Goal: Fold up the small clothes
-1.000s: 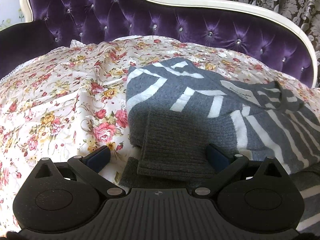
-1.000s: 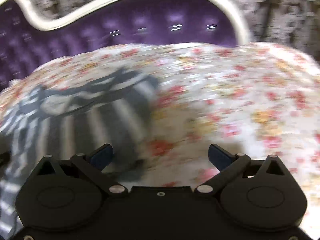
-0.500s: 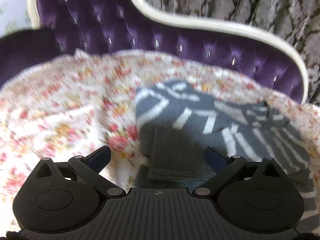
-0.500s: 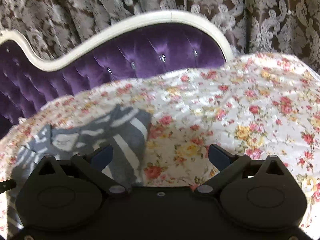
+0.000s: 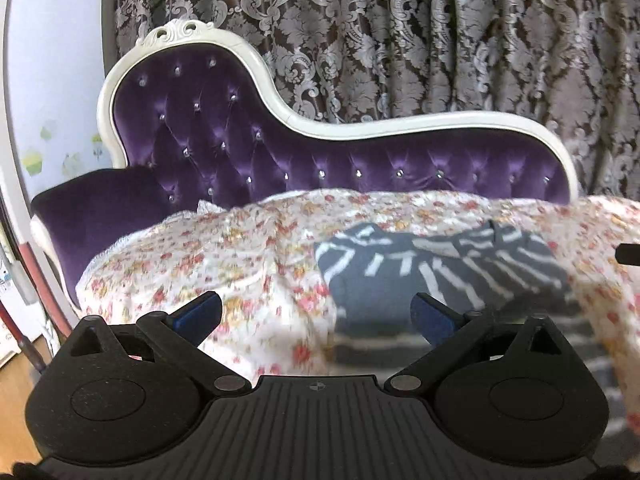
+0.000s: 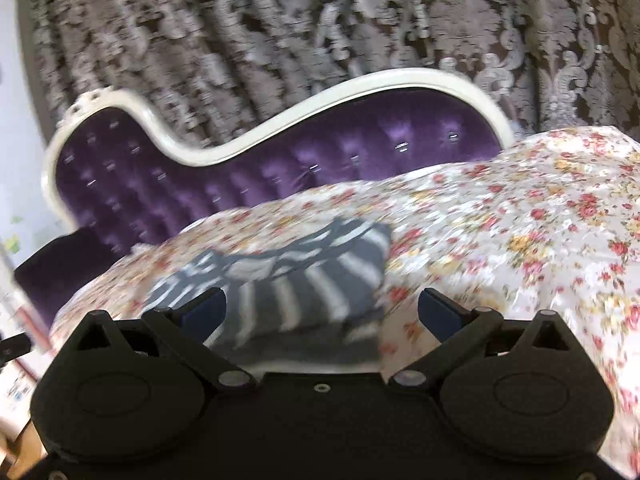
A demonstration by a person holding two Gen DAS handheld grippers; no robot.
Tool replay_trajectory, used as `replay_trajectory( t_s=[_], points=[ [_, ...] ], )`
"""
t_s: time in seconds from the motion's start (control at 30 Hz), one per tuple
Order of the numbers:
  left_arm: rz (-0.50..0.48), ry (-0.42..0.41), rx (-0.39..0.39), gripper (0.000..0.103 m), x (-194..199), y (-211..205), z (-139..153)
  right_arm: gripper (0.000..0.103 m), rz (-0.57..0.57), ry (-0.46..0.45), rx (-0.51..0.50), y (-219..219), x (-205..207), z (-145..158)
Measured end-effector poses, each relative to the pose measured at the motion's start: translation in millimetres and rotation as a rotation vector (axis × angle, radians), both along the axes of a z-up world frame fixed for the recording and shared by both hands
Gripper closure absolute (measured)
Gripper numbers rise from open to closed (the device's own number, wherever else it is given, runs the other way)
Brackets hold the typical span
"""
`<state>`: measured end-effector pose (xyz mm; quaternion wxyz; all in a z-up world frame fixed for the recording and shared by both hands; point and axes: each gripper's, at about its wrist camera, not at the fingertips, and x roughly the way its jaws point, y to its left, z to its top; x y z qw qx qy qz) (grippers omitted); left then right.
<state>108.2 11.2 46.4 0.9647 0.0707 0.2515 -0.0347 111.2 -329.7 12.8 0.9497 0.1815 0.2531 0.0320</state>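
A grey sweater with white stripes (image 5: 440, 272) lies folded on the floral sheet (image 5: 224, 264); in the right wrist view the sweater (image 6: 304, 280) sits left of centre. My left gripper (image 5: 316, 314) is open and empty, held back from the sweater's left edge. My right gripper (image 6: 320, 310) is also open and empty, pulled back in front of the sweater's right side. Neither gripper touches the cloth. A dark tip of the other gripper (image 5: 628, 254) shows at the right edge of the left wrist view.
A purple tufted sofa back with white frame (image 5: 280, 160) rises behind the sheet, with its arm (image 5: 88, 208) at left. A patterned curtain (image 5: 400, 40) hangs behind. The floral sheet (image 6: 540, 220) spreads wide to the right. Wooden floor (image 5: 16, 372) shows at lower left.
Both grippers have drawn back and up from the sweater, so it looks smaller and the sofa back and curtain come into view. Both stay open and empty.
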Motion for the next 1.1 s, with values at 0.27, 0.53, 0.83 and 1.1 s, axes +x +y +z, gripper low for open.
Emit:
replay_trajectory(
  t_s=[0.27, 0.53, 0.83, 1.1],
  points=[
    [-0.006, 0.138, -0.152, 0.001, -25, 31, -29, 0.001, 0.088, 0.082, 0.044, 20, -52, -7],
    [-0.037, 0.235, -0.142, 0.002, -41, 36, -60, 0.004, 0.088, 0.266, 0.051, 22, -63, -37],
    [-0.045, 0.293, -0.159, 0.002, -46, 39, -77, 0.016, 0.158, 0.378, 0.065, 38, -61, -58],
    [-0.047, 0.303, -0.169, 0.002, -46, 43, -78, 0.082, 0.113, 0.406, 0.102, 33, -61, -64]
  ],
)
